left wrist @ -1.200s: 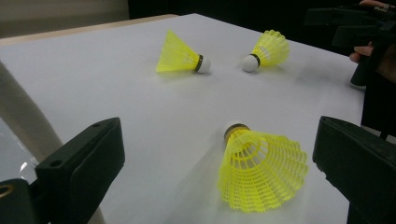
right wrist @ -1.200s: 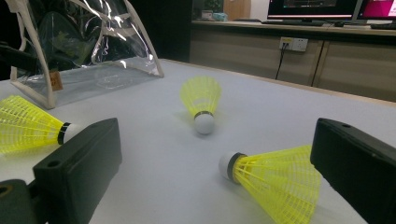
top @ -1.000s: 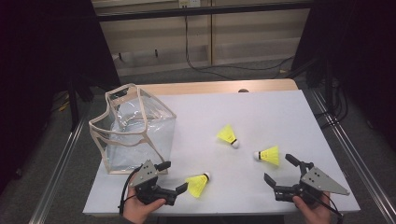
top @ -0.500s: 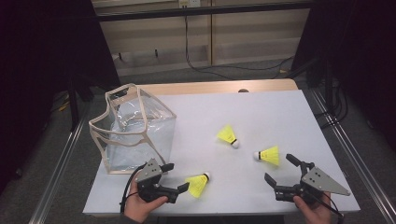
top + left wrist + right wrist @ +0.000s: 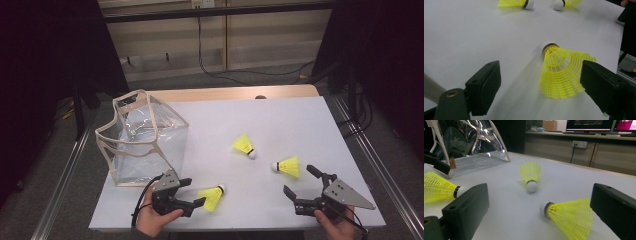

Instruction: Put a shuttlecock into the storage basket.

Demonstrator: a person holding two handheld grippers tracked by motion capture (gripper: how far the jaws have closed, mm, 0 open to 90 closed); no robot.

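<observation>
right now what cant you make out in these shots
- Left gripper view: whether its right pad touches the near shuttlecock; the skirt's far edge runs behind it. The jaws have just been closing around the skirt.
- High view: the bag interior; glare on the clear plastic hides the bottom.
- Right gripper view: monitor text, cut off by the top edge and too small.

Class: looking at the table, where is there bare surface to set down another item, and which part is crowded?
Free: the far right stretch of the table, beyond the middle shuttlecock and right of the clear bag. Crowded: the near edge, where the left gripper, right gripper and two more shuttlecocks sit.
</observation>
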